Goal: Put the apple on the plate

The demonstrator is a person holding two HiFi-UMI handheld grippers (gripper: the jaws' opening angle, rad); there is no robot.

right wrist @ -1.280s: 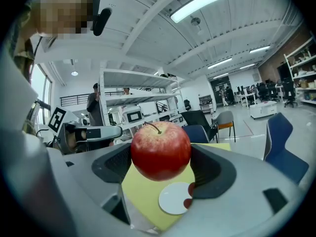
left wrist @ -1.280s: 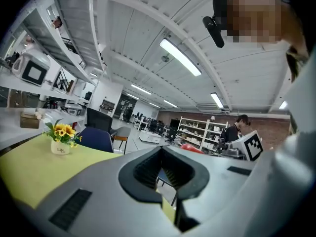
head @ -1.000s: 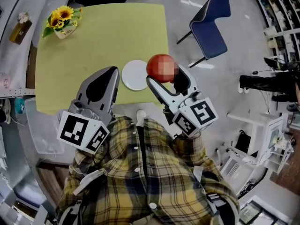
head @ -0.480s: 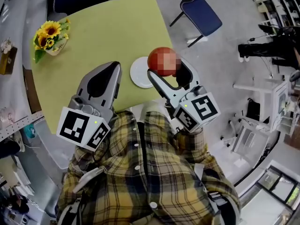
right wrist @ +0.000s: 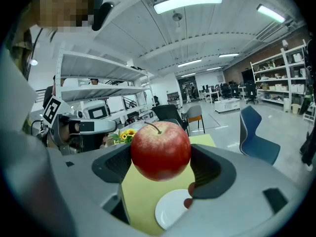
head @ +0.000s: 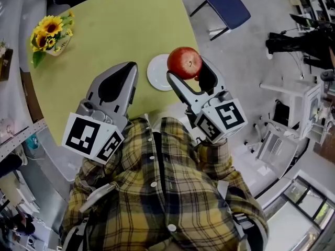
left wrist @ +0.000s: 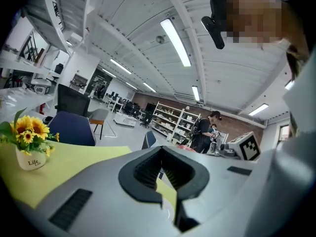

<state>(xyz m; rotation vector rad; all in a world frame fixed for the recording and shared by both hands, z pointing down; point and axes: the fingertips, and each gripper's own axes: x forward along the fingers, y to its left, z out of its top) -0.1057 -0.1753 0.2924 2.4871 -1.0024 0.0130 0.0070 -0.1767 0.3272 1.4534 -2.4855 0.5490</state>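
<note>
A red apple [head: 184, 63] is held in the air between the jaws of my right gripper [head: 187, 70], which is shut on it. In the right gripper view the apple [right wrist: 160, 149] fills the gap between the dark pads. A small white plate [head: 158, 73] lies near the near right corner of the yellow-green table [head: 115, 30]. The apple hangs above the plate's right edge. The plate [right wrist: 170, 209] shows below the apple, with nothing on it. My left gripper [head: 130, 68] is shut with nothing in it, left of the plate and above the table.
A pot of sunflowers [head: 47, 33] stands at the table's far left. A blue chair [head: 225, 1] is on the floor beyond the right side of the table. Shelves and equipment stand to the right; people stand far off in the room.
The apple stays gripped in the right gripper. The view has swung, and the plate now lies closer under the apple than a second ago. The left gripper keeps its place.
</note>
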